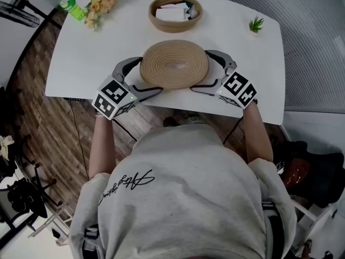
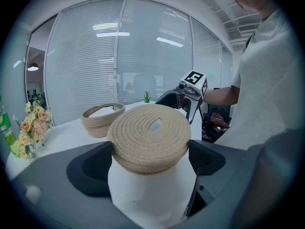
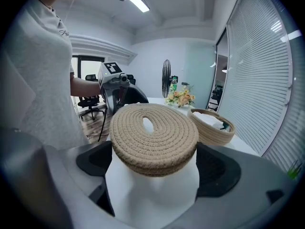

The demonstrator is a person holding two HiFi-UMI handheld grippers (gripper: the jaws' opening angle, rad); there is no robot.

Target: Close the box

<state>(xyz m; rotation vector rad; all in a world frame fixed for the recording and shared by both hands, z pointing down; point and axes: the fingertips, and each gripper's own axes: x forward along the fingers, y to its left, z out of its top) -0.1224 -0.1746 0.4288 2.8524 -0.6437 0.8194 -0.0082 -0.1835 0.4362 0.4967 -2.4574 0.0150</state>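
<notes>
A round woven rope lid point(image 1: 174, 63) lies flat near the front edge of the white table point(image 1: 91, 58). My left gripper point(image 1: 151, 75) clasps its left side and my right gripper point(image 1: 199, 70) its right side. In the left gripper view the lid point(image 2: 150, 137) fills the gap of the gripper point(image 2: 150, 157) and touches both dark pads. The right gripper view shows the same: the lid point(image 3: 155, 137) is pressed between the pads of the gripper point(image 3: 155, 160). The matching woven box point(image 1: 153, 15) stands open farther back, with white items inside. Whether the lid rests on the table or hangs just above it is unclear.
A bunch of flowers point(image 1: 102, 1) and a green bottle point(image 1: 70, 5) stand at the back left. A small green plant point(image 1: 256, 24) is at the back right. The table's front edge runs just below the grippers, with wood floor beyond.
</notes>
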